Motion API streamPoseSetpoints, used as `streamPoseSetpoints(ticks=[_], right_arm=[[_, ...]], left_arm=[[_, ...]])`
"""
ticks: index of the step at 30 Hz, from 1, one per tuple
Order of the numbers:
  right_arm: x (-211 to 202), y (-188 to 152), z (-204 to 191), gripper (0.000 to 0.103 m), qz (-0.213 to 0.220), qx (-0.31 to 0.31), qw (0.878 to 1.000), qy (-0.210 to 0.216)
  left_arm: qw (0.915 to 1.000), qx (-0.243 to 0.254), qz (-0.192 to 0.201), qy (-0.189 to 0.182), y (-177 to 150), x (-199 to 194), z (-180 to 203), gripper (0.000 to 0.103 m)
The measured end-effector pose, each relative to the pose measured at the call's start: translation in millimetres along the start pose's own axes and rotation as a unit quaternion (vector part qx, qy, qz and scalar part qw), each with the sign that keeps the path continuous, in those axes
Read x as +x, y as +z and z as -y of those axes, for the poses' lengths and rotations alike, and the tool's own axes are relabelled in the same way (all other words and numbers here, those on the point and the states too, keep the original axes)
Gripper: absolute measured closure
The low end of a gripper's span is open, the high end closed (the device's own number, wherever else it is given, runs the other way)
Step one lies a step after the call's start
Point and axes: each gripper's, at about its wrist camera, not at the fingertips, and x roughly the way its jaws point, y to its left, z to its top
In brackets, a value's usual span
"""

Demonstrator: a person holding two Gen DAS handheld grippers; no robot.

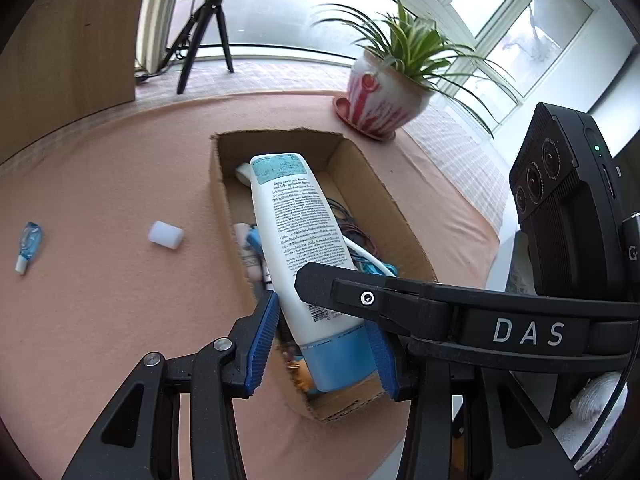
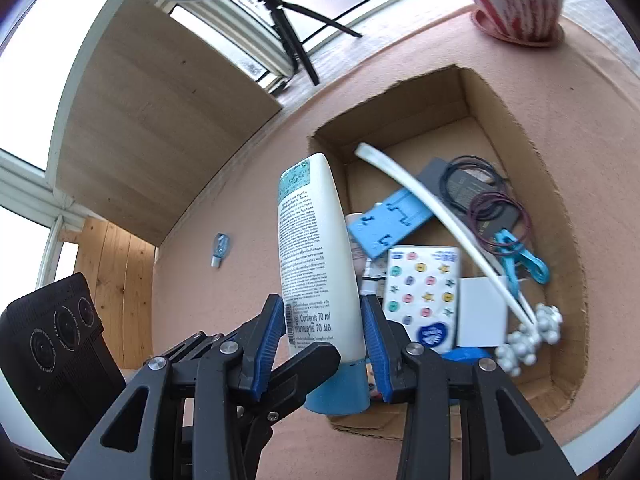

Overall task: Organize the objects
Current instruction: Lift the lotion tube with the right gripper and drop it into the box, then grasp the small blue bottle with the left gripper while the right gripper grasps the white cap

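A white tube (image 1: 296, 220) with a blue cap, cap end toward me, hangs tilted over the near end of an open cardboard box (image 1: 400, 216). My left gripper (image 1: 322, 312) has its blue pads pressed on the tube's lower body and cap. A finger (image 1: 360, 298) of my right gripper crosses in front of the tube. In the right wrist view the tube (image 2: 316, 248) stands between the pads of my right gripper (image 2: 321, 300), which is shut on it just above the cap. Over the cap there lies a finger (image 2: 312, 364) of my left gripper.
The box (image 2: 400, 112) holds a sticker pack (image 2: 424, 292), a blue plastic piece (image 2: 392, 220), hair bands (image 2: 480, 192), a blue peg (image 2: 516, 252) and a white roller (image 2: 532, 332). On the pink cloth lie a correction tape (image 1: 28, 246) and a white cylinder (image 1: 165, 235). A plant pot (image 1: 380, 100) stands behind.
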Motion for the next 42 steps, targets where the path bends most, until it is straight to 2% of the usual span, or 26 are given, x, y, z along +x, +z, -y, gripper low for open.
streamPoseSetpoints(ticks=[9,10,12,14,21,29,35,42], right_arm=[[-9,1,19,0.066,0.000,0.001,1.000,-0.003],[-10,2,19,0.065,0.002,-0.001,1.000,-0.006],[-12,3,16,0.057,0.011,-0.007,1.000,-0.027],[-14,3,11,0.056,0.019,-0.023,0.999,-0.042],[-13,4,-5,0.056,0.016,-0.059,0.998,-0.031],[2,1,-33,0.056,-0.005,-0.100,0.995,-0.016],[26,5,-75,0.056,-0.038,-0.200,0.978,-0.041],[68,16,-112,0.056,-0.081,-0.284,0.953,-0.068]], left_arm=[[0.9998,0.016,-0.012,-0.008,-4,10,17,0.055],[0.9998,0.016,-0.014,-0.006,-3,10,16,0.055],[0.9996,0.017,-0.021,0.008,0,15,11,0.054],[0.9992,0.022,-0.021,0.025,-2,13,7,0.054],[0.9987,-0.015,-0.003,0.048,-4,-11,-37,0.054],[0.9935,-0.070,0.005,0.090,-13,-36,-102,0.054],[0.9859,-0.104,0.010,0.131,-11,-52,-147,0.054],[0.9768,-0.107,0.003,0.186,4,-59,-192,0.054]])
